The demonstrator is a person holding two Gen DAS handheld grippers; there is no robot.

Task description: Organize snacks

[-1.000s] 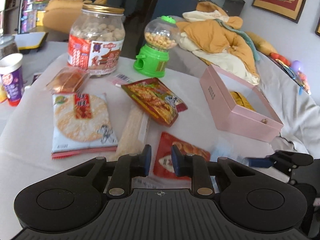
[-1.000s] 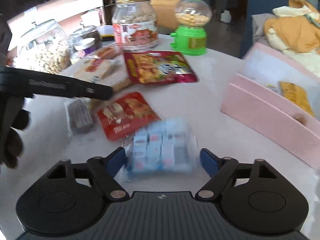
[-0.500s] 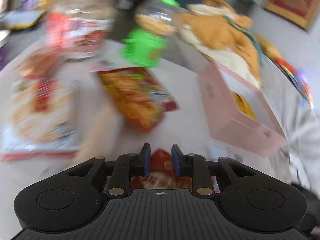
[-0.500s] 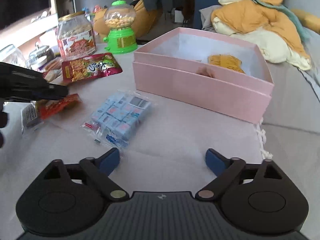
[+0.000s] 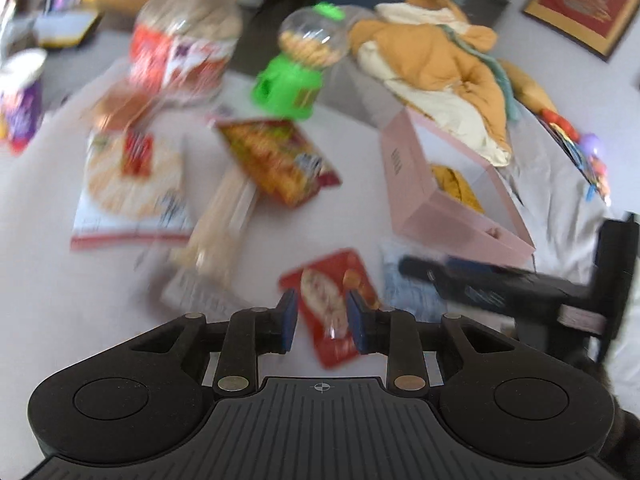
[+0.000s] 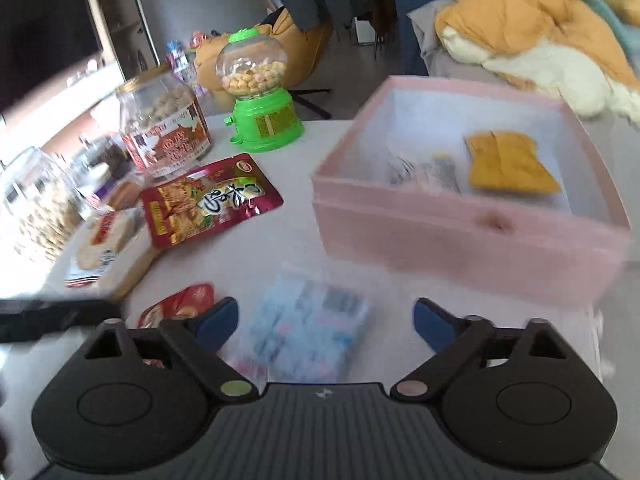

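A pink box (image 6: 460, 236) stands open on the white table with a yellow packet (image 6: 508, 164) and a grey packet (image 6: 424, 170) inside; it also shows in the left wrist view (image 5: 448, 196). A clear bag of blue candies (image 6: 308, 328) lies on the table between the wide-open fingers of my right gripper (image 6: 326, 318). A small red snack packet (image 5: 332, 300) lies just beyond my left gripper (image 5: 321, 320), whose fingers stand a narrow gap apart and hold nothing. The right gripper's arm (image 5: 500, 288) crosses over the blue bag (image 5: 404, 284).
Other snacks lie on the table: a red-and-yellow chip bag (image 6: 208, 200), a rice cracker pack (image 5: 132, 184), a pale long packet (image 5: 220, 224). A large nut jar (image 6: 164, 128) and a green candy dispenser (image 6: 260, 100) stand behind. Orange and cream bedding (image 5: 440, 76) lies beyond the box.
My right gripper has moved back down over the blue candy bag, still wide open. My left gripper has pulled back and tilted; its view is blurred with motion. Its narrow gap is unchanged.
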